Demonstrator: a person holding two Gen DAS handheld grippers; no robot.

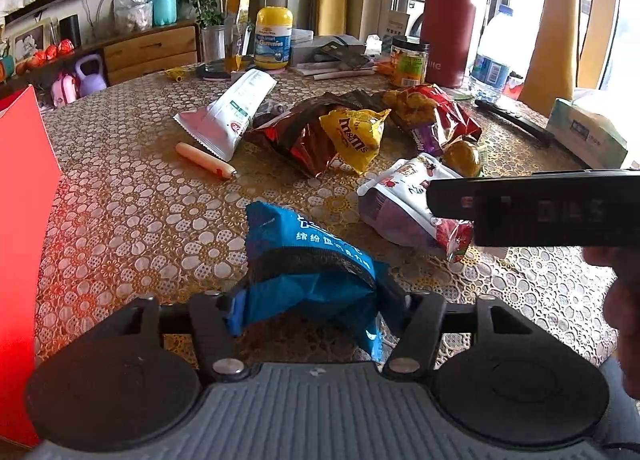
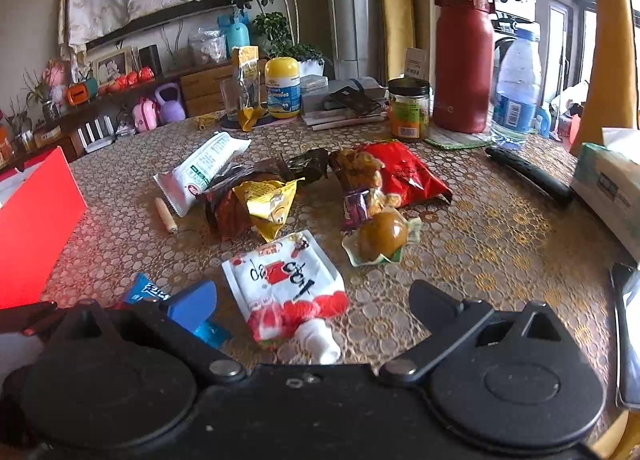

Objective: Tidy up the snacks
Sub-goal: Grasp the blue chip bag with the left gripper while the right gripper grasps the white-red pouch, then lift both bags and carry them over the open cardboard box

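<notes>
- Left hand-held gripper [image 1: 308, 312] is clamped on the blue snack packet [image 1: 308, 260], pinching its crumpled lower end, with the rest of the packet standing up over the near edge of the desk [image 1: 120, 163].
- Right hand-held gripper [image 2: 312, 314] is spread wide and holds nothing — it hangs over the white-and-red spout pouch [image 2: 286, 284], which lies flat near the same edge.
- Red box [image 1: 20, 240] stands at the left edge of the desk; I judge it to be where the snacks go, though nothing in view confirms this.
- To do the carry well, keep the squeeze steady, since the thin foil may slip or tear if jerked.
- Lift the packet above the box wall before moving it leftward, so its loose end does not catch.
- Other snacks — the yellow candy bag [image 1: 356, 131], the red crisp bag [image 2: 400, 175] — lie mid-desk, well apart from the box.
</notes>
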